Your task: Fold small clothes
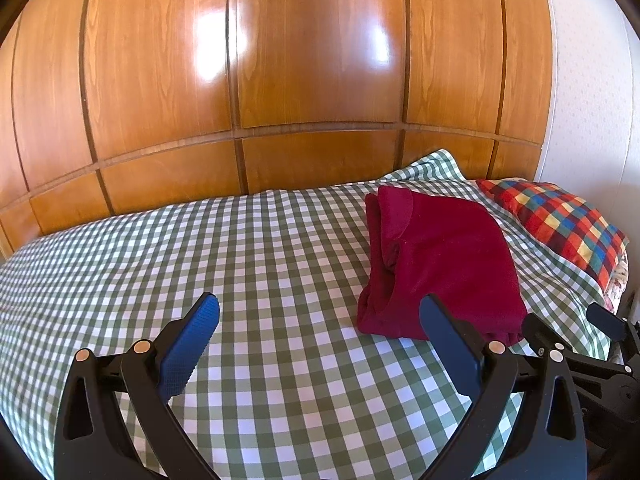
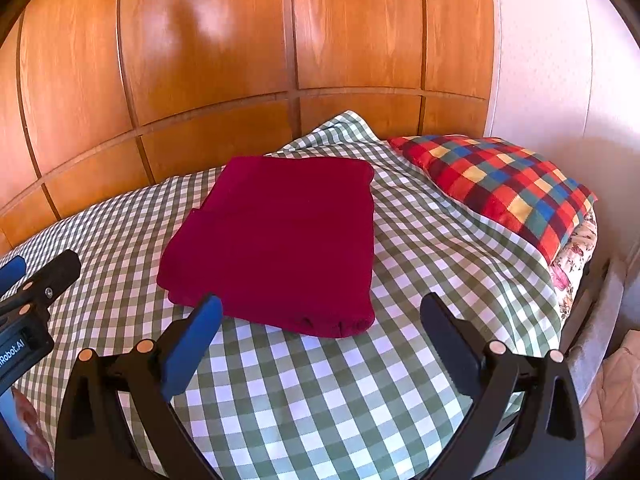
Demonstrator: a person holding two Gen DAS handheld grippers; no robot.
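A dark red garment (image 1: 444, 260) lies folded into a neat rectangle on the green-and-white checked bedspread (image 1: 248, 248). In the right wrist view the garment (image 2: 280, 240) lies just beyond my fingers. My left gripper (image 1: 320, 312) is open and empty, held above the bedspread to the left of the garment. My right gripper (image 2: 320, 312) is open and empty, held just in front of the garment's near edge. The right gripper also shows at the right edge of the left wrist view (image 1: 568, 328). The left gripper shows at the left edge of the right wrist view (image 2: 36, 280).
A multicoloured checked pillow (image 2: 500, 188) lies at the right end of the bed, beyond the garment. Wooden wall panels (image 1: 280, 80) stand behind the bed. A white wall (image 2: 552, 80) is at the right. The bed's right edge drops off near the pillow.
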